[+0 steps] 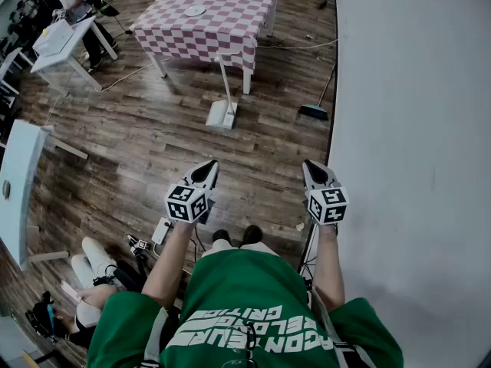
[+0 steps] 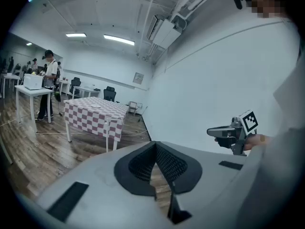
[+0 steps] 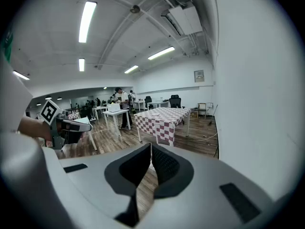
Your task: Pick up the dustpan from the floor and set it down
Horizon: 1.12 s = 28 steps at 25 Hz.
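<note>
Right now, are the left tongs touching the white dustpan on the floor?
Apart. The head view shows a wide stretch of wood floor between the left tongs and the dustpan.

Bright ceiling lights [image 3: 88,20], sharp frames, fisheye-warped edges.
</note>
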Available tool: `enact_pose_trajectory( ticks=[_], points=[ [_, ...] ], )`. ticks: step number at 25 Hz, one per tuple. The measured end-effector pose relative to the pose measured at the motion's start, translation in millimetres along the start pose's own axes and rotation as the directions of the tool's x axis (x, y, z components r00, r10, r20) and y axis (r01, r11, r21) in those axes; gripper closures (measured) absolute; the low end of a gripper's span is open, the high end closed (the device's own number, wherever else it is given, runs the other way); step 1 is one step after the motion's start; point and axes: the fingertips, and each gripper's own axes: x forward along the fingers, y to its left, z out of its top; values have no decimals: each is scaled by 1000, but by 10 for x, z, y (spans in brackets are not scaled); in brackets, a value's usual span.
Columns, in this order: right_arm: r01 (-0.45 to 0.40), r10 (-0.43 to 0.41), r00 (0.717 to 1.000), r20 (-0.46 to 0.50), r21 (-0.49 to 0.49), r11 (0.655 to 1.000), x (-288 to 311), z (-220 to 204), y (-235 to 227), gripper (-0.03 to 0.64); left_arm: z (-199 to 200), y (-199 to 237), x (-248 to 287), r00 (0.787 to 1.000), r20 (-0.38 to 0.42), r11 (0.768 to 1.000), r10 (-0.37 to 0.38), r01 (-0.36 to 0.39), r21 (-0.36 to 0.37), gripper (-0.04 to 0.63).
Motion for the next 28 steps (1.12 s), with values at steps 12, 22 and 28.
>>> enact_pose_trajectory(
  ticks=[12,22,28],
  points=[
    [-2,2,1000,17,10,1000,-71,-37,-23,601,-2,-22,-78,1000,3,1000,17,-17,9,592],
    [10,-11,1000,11,31,999,-103,-27,-177,601,97,-11,-36,999,25,999,30,-29,-28,592],
    [19,-19,1000,1,15,1000,61,63,-328,601,193,134,199,999,34,998,23,-21,-60,592]
  ],
)
